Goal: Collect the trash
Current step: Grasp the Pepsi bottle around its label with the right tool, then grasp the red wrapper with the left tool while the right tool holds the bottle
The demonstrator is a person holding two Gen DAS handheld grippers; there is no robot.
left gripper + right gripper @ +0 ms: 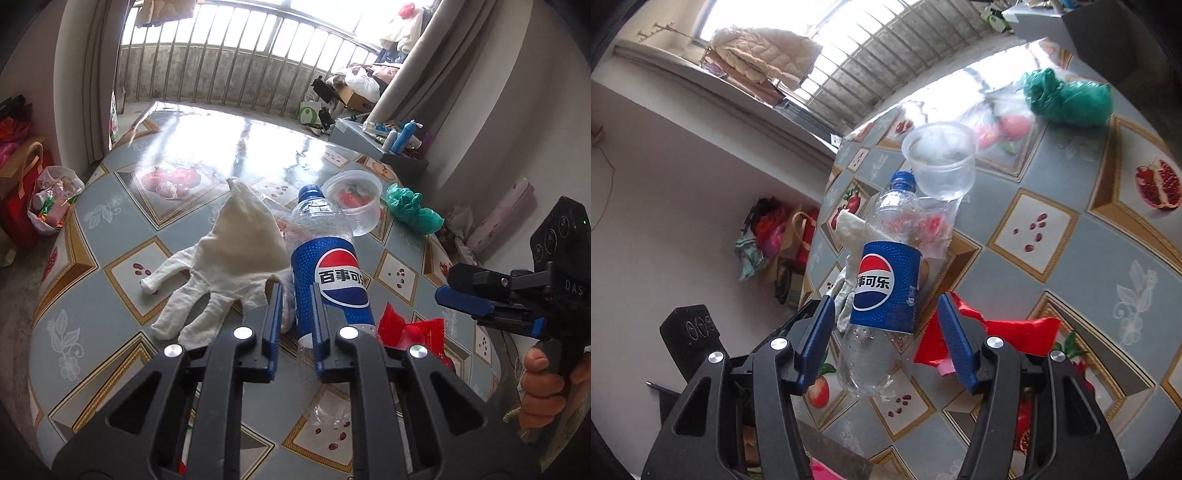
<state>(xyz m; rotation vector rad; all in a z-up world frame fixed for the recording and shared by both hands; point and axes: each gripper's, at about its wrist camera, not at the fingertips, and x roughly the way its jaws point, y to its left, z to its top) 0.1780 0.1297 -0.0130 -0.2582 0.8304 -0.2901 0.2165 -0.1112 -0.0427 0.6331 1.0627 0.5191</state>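
The bottle [325, 266] lies on the bench [110, 229], cap [309, 192] pointing away from me and clear base toward me, so its long axis runs almost straight along the fingers of both my tongs. My left tongs [297, 291] are narrowed, with the fingers at the label's left side; I cannot tell whether they pinch it or only sit over it. My right tongs [886, 306] are spread wide, 1 finger on each side of the lower body, touching neither side as far as I see. I judge the right the better placed to close across the bottle's width. A white glove [229, 254] lies just left of the bottle, a clear cup [938, 158] by the cap, a red wrapper [1015, 328] to the right.
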